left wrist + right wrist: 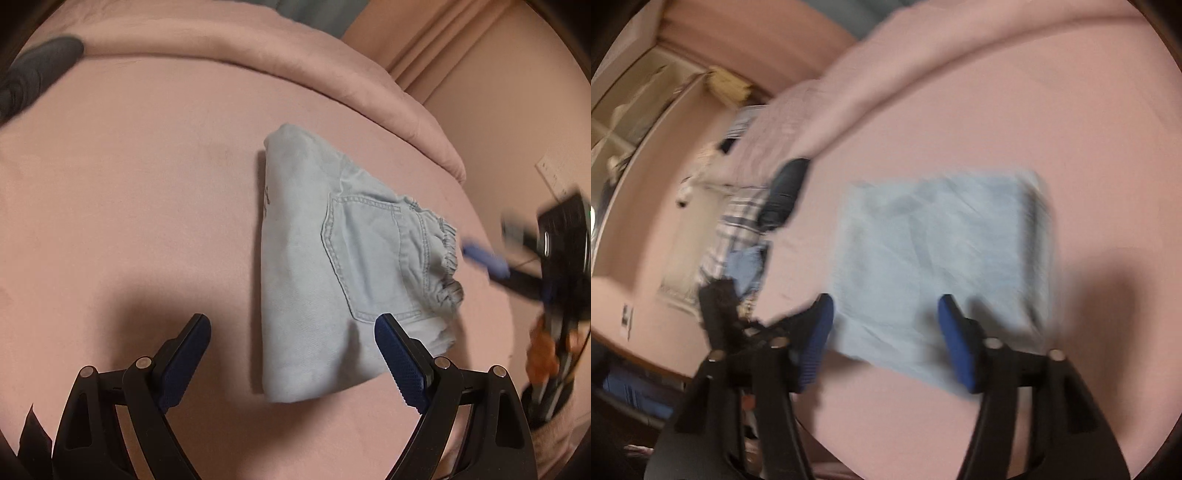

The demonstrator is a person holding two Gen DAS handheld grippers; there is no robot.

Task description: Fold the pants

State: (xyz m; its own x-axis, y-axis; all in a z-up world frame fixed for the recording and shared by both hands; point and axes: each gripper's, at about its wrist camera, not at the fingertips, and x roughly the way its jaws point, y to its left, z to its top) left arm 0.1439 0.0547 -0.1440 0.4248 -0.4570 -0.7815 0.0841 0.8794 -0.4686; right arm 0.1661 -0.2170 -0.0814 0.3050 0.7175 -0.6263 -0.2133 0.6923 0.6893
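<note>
Big pink bed (147,221) takes up most of both views. Light blue pants (332,266) lie folded in a compact stack on it (back pocket facing up). Left gripper (291,332) hovers above them, jaws wide, holding nothing; right gripper (884,314) also gapes wide, though blurry.

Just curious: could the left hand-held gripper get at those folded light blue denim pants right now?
Probably yes. The left hand-held gripper is open right above the folded light blue denim pants on the pink bedsheet, with nothing between them.
</note>
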